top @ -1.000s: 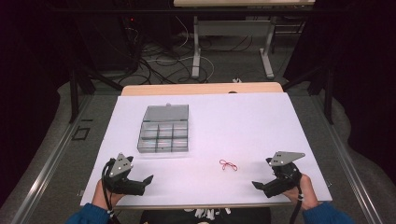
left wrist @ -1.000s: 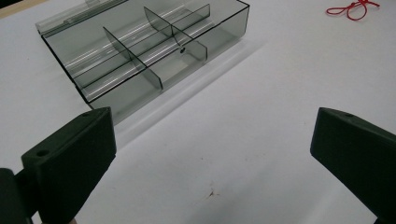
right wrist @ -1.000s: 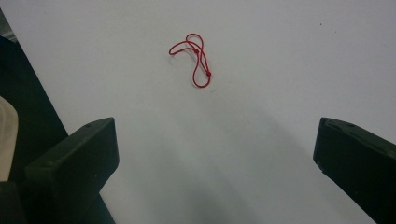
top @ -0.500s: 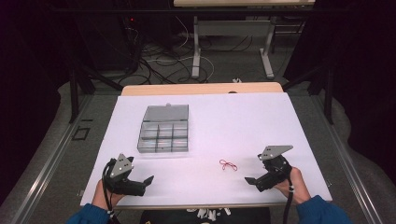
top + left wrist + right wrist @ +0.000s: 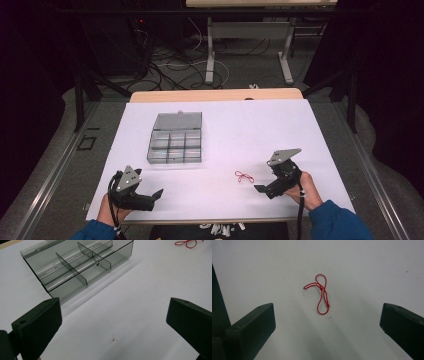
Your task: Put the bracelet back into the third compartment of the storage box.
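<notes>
A thin red looped cord [image 5: 244,176] [image 5: 321,294] lies flat on the white table [image 5: 240,130]. My right gripper [image 5: 265,189] [image 5: 328,325] hovers just right of the cord, pointing at it, jaws wide open and empty. A clear grey compartment box [image 5: 176,140] [image 5: 77,265] with its lid folded back sits left of centre. My left gripper [image 5: 154,197] [image 5: 113,325] rests near the front left edge, open and empty, facing the box. The cord [image 5: 188,243] also peeks in at the top right of the left gripper view.
The white sheet ends at a wooden strip [image 5: 215,95] at the far side. Beyond it are a desk frame [image 5: 250,45] and floor cables [image 5: 170,65]. A small dark speck [image 5: 113,339] marks the sheet near the left gripper.
The right gripper has moved left and forward toward the red cord. The left gripper has hardly shifted.
</notes>
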### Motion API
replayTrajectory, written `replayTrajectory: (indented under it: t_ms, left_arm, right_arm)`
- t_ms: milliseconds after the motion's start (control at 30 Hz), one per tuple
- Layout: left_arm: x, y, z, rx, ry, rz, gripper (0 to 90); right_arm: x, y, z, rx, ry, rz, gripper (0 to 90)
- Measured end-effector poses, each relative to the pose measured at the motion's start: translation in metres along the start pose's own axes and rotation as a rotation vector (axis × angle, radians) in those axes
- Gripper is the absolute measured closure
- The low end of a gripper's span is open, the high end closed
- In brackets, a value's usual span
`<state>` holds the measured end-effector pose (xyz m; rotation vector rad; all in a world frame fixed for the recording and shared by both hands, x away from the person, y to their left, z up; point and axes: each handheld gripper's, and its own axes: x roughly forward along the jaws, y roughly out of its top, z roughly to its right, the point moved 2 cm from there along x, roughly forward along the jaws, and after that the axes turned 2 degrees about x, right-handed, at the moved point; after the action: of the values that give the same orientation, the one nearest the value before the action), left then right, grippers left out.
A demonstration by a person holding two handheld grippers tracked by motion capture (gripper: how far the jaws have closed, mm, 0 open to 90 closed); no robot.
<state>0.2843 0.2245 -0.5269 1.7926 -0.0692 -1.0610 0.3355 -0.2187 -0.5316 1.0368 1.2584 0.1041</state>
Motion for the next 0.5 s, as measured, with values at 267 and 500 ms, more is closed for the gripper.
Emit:
replayTrajectory:
  t_ms: [267,500]
  left_arm:
    - [0.003,0.002,0.0,0.008,-0.01,-0.008,0.3]
    - [0.003,0.002,0.0,0.011,-0.01,-0.011,0.3]
  right_arm:
    - [0.018,0.008,0.001,-0.019,0.022,-0.021,0.0]
    - [0.029,0.013,0.003,-0.02,0.031,-0.049,0.0]
